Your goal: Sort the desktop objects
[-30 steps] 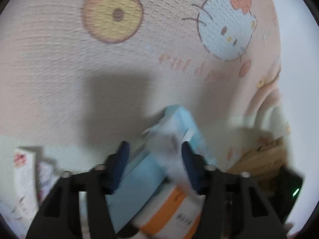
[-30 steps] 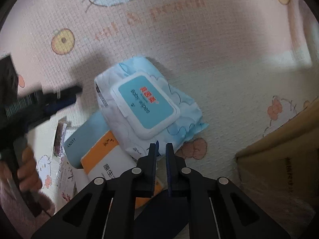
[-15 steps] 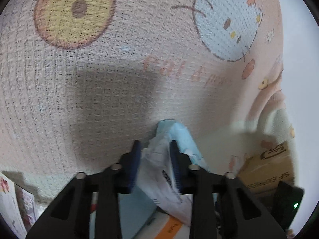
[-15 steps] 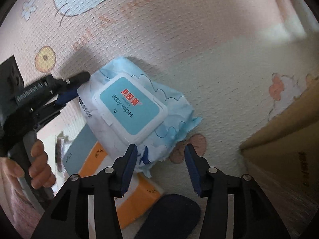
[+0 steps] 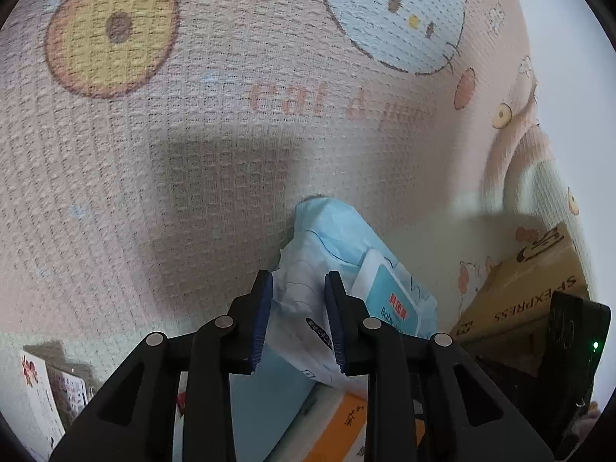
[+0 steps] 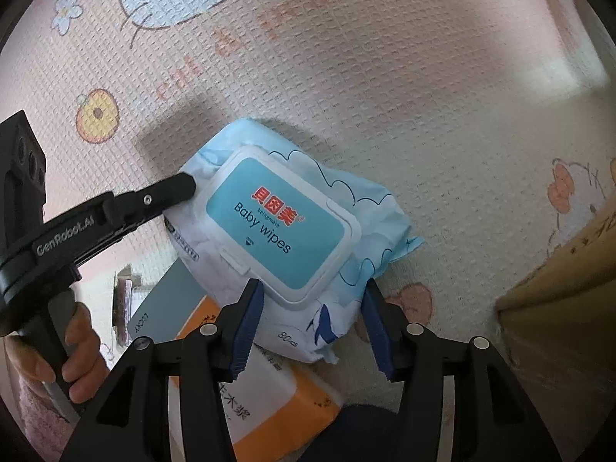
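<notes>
A light blue pack of baby wipes [image 6: 281, 223] lies on the pink cartoon mat, partly over an orange-and-white tissue pack [image 6: 265, 408] and a teal box [image 6: 169, 300]. My left gripper [image 5: 298, 317] is shut on the pack's end flap [image 5: 300, 308]; it also shows in the right wrist view [image 6: 181, 192], where the left gripper's fingers touch the pack's left edge. My right gripper [image 6: 313, 327] is open, its blue pads either side of the pack's near edge, not pressing it.
A brown cardboard box [image 6: 558, 308] stands at the right, also in the left wrist view [image 5: 527, 292]. Small printed cards [image 5: 42, 396] lie at the lower left. A dark blue object [image 6: 354, 435] lies under my right gripper. The mat [image 5: 192, 134] stretches ahead.
My left gripper has closed onto the wipes pack's end flap. My right gripper has opened from shut and moved up to the pack's near edge.
</notes>
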The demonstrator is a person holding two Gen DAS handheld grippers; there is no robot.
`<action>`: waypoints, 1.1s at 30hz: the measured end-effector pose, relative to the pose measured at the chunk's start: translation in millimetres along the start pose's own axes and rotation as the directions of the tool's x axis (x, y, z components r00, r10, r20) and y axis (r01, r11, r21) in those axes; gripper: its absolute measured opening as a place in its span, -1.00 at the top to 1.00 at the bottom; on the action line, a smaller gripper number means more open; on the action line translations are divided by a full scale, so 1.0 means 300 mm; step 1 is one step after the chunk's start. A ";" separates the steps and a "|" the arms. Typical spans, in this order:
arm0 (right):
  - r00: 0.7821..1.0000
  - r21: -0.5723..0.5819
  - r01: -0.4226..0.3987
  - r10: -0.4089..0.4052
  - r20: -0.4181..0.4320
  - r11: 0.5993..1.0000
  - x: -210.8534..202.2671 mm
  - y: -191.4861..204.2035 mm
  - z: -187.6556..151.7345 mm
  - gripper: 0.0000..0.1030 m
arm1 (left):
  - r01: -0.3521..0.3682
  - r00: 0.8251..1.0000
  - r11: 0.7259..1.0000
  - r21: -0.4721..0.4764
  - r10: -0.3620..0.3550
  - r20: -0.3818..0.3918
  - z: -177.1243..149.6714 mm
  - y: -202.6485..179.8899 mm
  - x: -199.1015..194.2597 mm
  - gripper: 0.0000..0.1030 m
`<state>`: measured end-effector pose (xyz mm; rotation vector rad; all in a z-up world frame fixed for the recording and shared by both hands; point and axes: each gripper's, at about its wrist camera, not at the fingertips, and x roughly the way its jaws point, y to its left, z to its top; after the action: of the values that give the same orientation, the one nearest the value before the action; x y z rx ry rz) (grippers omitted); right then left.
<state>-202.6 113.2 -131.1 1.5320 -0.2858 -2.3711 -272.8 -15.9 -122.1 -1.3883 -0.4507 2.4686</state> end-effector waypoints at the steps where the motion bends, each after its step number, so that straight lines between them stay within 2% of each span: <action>1: 1.000 -0.011 -0.001 0.001 0.011 1.000 -0.001 0.002 0.000 0.04 | 0.001 1.000 1.000 -0.003 -0.001 0.002 -0.006 -0.001 -0.002 0.43; 7: 1.000 -0.028 -0.001 0.001 0.012 1.000 -0.008 0.013 0.002 0.11 | 0.031 0.999 0.999 -0.045 -0.030 0.031 -0.008 0.008 -0.041 0.43; 12: 0.999 0.004 -0.041 0.041 0.024 0.999 -0.039 0.017 0.012 0.17 | 0.024 0.999 0.999 -0.031 -0.022 0.047 0.007 -0.005 -0.078 0.43; 17: 0.998 -0.026 -0.040 0.041 0.044 0.999 -0.073 0.054 0.016 0.25 | -0.014 0.999 1.000 -0.028 0.015 0.051 -0.014 -0.015 -0.110 0.43; 19: 0.998 -0.039 -0.037 0.039 0.050 0.999 -0.082 0.081 0.012 0.38 | 0.005 0.998 0.998 -0.058 -0.002 0.059 -0.027 0.005 -0.142 0.43; 21: 0.998 -0.061 -0.047 0.049 0.039 0.997 -0.095 0.054 0.005 0.38 | 0.028 0.998 0.996 -0.090 -0.022 0.063 -0.048 0.026 -0.175 0.43; 23: 0.999 -0.108 -0.034 0.035 0.009 0.994 -0.088 0.067 -0.003 0.41 | 0.028 0.999 0.996 -0.087 -0.025 0.035 -0.078 0.040 -0.194 0.43; 24: 0.997 -0.124 -0.072 0.073 -0.003 0.990 -0.087 0.074 -0.013 0.76 | 0.042 0.999 0.995 -0.091 -0.041 0.015 -0.102 0.041 -0.199 0.43; 25: 0.983 -0.138 -0.179 0.174 -0.050 0.974 -0.085 0.097 -0.027 0.80 | 0.058 0.998 0.994 -0.098 -0.057 0.010 -0.122 0.039 -0.204 0.43; 27: 0.966 -0.178 -0.258 0.247 -0.079 0.950 -0.102 0.155 -0.062 0.81 | 0.063 0.998 0.993 -0.104 -0.064 -0.009 -0.167 0.023 -0.213 0.43; 29: 0.969 -0.291 -0.248 0.240 -0.063 0.924 -0.128 0.227 -0.087 0.81 | 0.006 1.000 0.996 -0.091 -0.007 0.000 -0.202 0.010 -0.229 0.43; 30: 0.978 -0.332 -0.207 0.207 -0.037 0.920 -0.138 0.249 -0.094 0.81 | -0.010 1.000 0.995 -0.101 0.009 -0.006 -0.213 0.013 -0.234 0.43; 33: 0.995 -0.356 -0.087 0.099 0.016 0.930 -0.148 0.243 -0.087 0.81 | 0.009 1.000 0.990 -0.144 -0.012 -0.019 -0.227 0.039 -0.255 0.43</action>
<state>-151.2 61.0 -80.4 1.2808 0.0622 -2.2255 -176.7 -46.7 -100.8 -1.4593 -0.6410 2.4539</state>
